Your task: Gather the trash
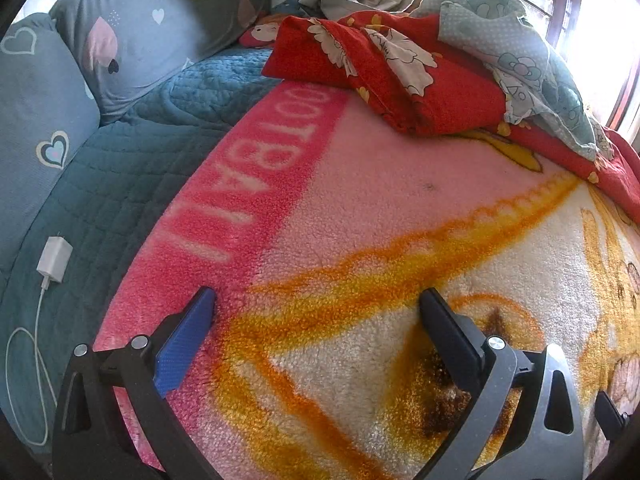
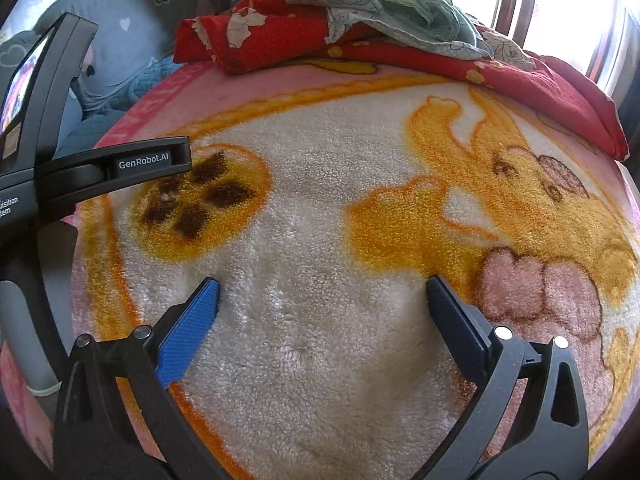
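Grippers hover low over a bed, both angled down at the covers. The left gripper (image 1: 318,300) has its blue-padded finger and black finger spread wide, with nothing between them but fuzz. The right gripper (image 2: 322,288) is spread just as wide and also holds nothing. From the right wrist view, the left tool's black body, marked GenRobot.AI, reaches in from the left side, so the two sit close beside each other.

Under both lies a fluffy fleece blanket in pink, white and orange (image 1: 360,208), printed with a cartoon figure and a broad pink band of white letters to the left of the left gripper. Ahead of both tools, at the far end of the blanket, a crumpled red quilt with white flowers (image 1: 400,80) is heaped, and a pale green dotted cartoon-print cloth (image 1: 520,52) is draped on top of it. Left of the left gripper a dark teal quilted cover (image 1: 120,176) shows, with a white charger plug and its looped cable (image 1: 54,260) lying on it. Grey-blue pillows with heart prints (image 1: 132,32) stand beyond that. A bright window (image 1: 592,20) glares ahead on the right.

I cannot make out any trash in either view.
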The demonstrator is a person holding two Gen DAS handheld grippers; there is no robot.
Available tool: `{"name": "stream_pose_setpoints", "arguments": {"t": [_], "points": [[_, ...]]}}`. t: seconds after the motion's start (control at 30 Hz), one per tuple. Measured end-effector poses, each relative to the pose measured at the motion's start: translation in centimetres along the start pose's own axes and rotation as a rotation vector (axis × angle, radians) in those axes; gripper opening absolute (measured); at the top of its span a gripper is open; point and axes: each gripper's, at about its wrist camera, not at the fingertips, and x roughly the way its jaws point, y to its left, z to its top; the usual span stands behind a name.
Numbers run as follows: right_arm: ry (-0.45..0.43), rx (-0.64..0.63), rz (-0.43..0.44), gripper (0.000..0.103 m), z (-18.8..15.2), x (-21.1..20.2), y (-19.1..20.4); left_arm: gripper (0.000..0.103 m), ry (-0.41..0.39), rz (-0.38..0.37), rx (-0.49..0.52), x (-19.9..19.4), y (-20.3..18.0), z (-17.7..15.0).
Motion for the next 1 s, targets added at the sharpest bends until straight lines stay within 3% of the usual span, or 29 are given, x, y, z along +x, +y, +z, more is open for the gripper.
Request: {"name": "stream_pose_setpoints", "arguments": {"t": [0.63, 1.0], "points": [[-0.001, -0.001, 0.0, 0.094, -0.3, -0.1, 0.4, 0.098, 0.0, -0.002, -0.002, -1.1, -0.7, -0.3], [0.0, 0.0, 0.002, 0.094, 0.0, 0.0, -0.1, 0.098, 0.001, -0.001, 0.0, 0.3, 0.1, 0.1]]}}
